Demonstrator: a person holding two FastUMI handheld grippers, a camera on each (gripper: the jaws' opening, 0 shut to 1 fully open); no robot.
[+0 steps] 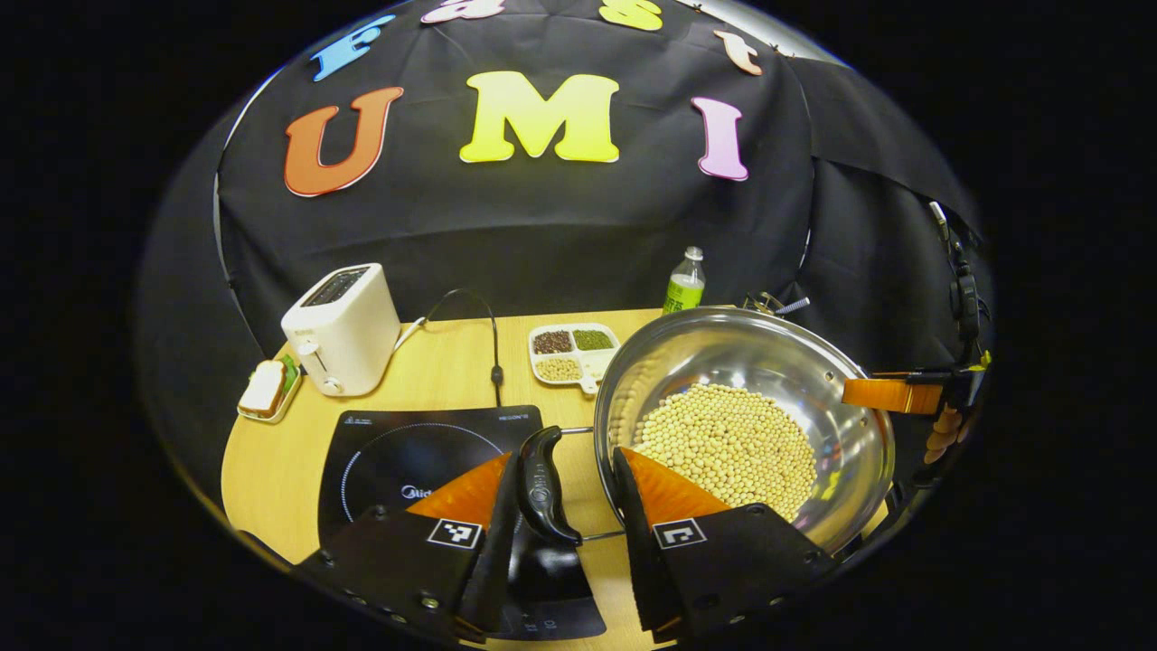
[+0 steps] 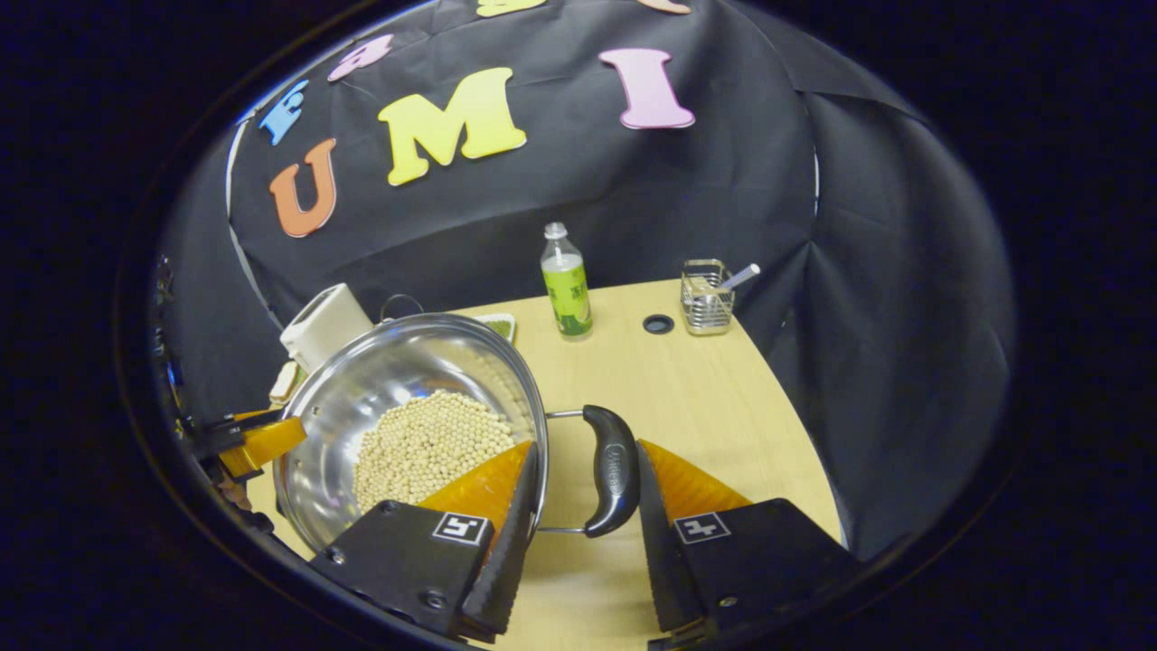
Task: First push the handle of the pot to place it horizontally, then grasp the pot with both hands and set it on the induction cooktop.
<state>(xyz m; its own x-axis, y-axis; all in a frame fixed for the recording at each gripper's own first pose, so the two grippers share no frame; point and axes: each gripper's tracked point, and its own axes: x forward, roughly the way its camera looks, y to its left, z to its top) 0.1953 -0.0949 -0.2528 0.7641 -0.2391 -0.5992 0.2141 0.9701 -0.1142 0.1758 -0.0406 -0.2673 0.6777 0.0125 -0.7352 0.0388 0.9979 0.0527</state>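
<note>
Black cloth backs a pale wooden tabletop [image 1: 434,362]. In the left gripper view, from left to right: a small dish with a sponge-like block [image 1: 268,391] at 9 o'clock, a white toaster [image 1: 343,327], the black cooktop [image 1: 407,452], a divided tray of grains [image 1: 573,353], a green-labelled bottle [image 1: 685,282], and the steel pot [image 1: 750,425] half full of pale beans [image 1: 728,443] at 3 o'clock.

The left tongs [image 1: 565,506] stand apart around the pot's near black handle [image 1: 545,484]. One finger sits beside the handle, the other over the pot's rim; neither clearly presses, so I read them as released. The right tongs [image 2: 583,488] likewise bracket the opposite handle [image 2: 610,470] with daylight on both sides, also released.

Both handles lie flat out from the rim, so the pushing step looks finished and the two-handed grasp is in hand. The pot rests on the tabletop just beside the cooktop's 3 o'clock edge, not yet on it. Next, both tongs need to close squarely on their handles together, then lift level so the beans stay put, and carry the pot toward the cooktop.

The left gripper view gives the cooktop and its cable. The right gripper view gives a wire caddy [image 2: 707,298] and a dark round cap [image 2: 658,323] at 1 o'clock.
</note>
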